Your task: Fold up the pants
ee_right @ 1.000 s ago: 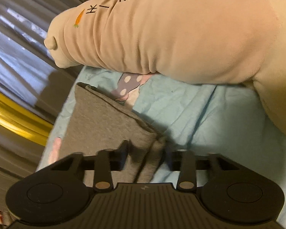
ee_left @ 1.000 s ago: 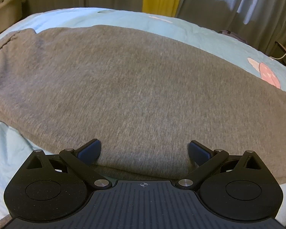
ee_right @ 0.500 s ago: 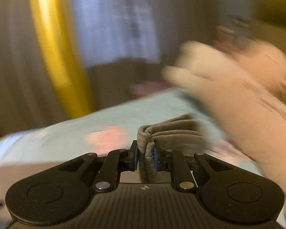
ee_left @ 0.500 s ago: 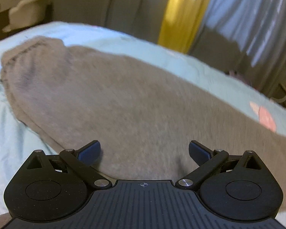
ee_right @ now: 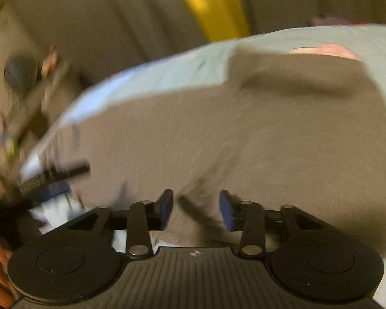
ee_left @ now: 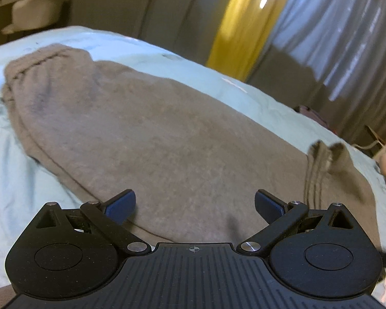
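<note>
The grey pants (ee_left: 167, 139) lie flat across a light blue bed sheet (ee_left: 270, 103), with the waistband at the far left. A raised bunch of their fabric (ee_left: 326, 154) stands up at the right. My left gripper (ee_left: 195, 206) is open and empty, low over the near edge of the pants. In the blurred right wrist view the pants (ee_right: 244, 134) fill the middle. My right gripper (ee_right: 195, 208) has its jaws apart, with a dark fold of the fabric lying between them, not pinched.
Grey and yellow curtains (ee_left: 234, 18) hang behind the bed. A white chair (ee_left: 38, 7) stands at the far left. The other gripper's dark body (ee_right: 46, 177) shows blurred at the left of the right wrist view. A pink print (ee_right: 324, 50) marks the sheet.
My right gripper swung the held pant end over onto the pants and opened. The left gripper's view tilted, and the raised fabric bunch appeared at its right.
</note>
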